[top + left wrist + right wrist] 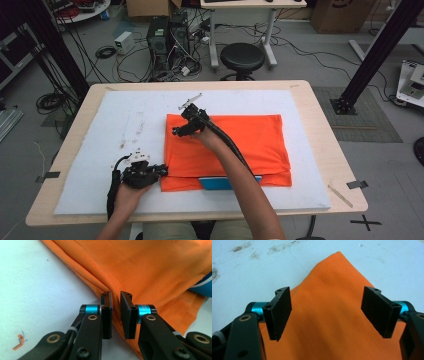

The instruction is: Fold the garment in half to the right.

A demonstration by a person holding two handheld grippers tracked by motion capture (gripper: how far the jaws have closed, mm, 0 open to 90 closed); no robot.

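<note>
Left gripper sits near the front edge of the table, at the front left corner of the folded orange cloth; in the left gripper view its jaws are nearly together with a fold of the cloth's edge pinched between the pads. Right gripper reaches across to the cloth's far left corner, with the person's forearm lying over the cloth; in the right gripper view its jaws stand wide apart with nothing between the pads, low over that corner of the cloth. The cloth lies flat on a white mat that covers most of the table, roughly at its middle. A blue thing peeks out from under the cloth's front edge.
</note>
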